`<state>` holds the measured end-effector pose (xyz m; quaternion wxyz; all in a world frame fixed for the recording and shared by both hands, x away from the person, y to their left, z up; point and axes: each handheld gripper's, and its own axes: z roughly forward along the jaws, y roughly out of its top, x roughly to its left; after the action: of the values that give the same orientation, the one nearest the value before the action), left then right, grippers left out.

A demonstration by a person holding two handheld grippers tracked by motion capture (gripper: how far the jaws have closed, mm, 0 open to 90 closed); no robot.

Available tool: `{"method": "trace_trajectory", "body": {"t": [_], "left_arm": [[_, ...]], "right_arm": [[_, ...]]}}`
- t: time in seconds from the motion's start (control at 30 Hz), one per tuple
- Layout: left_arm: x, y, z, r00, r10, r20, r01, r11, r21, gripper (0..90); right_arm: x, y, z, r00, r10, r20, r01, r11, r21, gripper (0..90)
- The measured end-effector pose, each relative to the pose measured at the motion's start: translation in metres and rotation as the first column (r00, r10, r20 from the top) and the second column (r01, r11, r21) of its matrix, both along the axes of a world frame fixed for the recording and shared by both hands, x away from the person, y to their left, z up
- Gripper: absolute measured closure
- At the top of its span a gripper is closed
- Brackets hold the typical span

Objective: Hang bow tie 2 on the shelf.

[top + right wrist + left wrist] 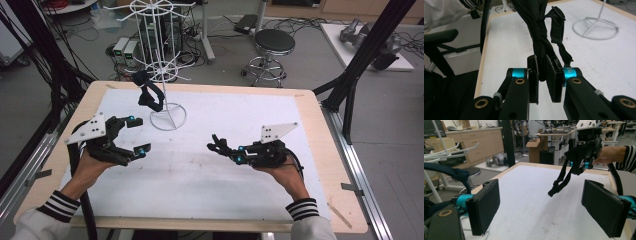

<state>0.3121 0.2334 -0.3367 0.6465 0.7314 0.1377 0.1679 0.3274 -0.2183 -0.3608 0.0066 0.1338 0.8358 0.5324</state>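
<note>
Nearest the person, a black strap (541,37) is pinched between the pressed-together jaws of the right gripper (239,155), above the white mat (200,175). Its long axis runs outward from the jaws, free end drooping. Left gripper (134,135) is spread, empty. Beyond, for hanging on the wire rack (162,70), the loop is best kept open and level.

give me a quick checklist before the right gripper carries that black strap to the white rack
1. Right gripper shut on the black strap: ok.
2. Strap's loose end hanging off the white mat: ok, seen from the left gripper view.
3. Left gripper open and holding nothing: ok.
4. White wire rack upright on its ring base: ok.
5. Free hook on the rack: cannot tell which; another black strap already hangs there.
6. Mat between strap and rack free of obstacles: ok.
</note>
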Motion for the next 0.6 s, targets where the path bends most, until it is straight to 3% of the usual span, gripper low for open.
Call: {"method": "trace_trajectory", "body": {"t": [0.37,0.6], "left_arm": [[0.002,-0.019,0.010,0.9977,-0.068,0.003,0.068,0.9977,0.009,15.8],[0.007,-0.031,0.016,0.9897,-0.141,-0.025,0.142,0.9895,0.029,15.8]], "right_arm": [[0.005,0.025,0.009,0.9993,0.038,0.002,-0.038,0.999,0.031,81.6],[0.008,0.037,0.009,0.9983,0.059,0.004,-0.059,0.998,0.023,81.6]]}}
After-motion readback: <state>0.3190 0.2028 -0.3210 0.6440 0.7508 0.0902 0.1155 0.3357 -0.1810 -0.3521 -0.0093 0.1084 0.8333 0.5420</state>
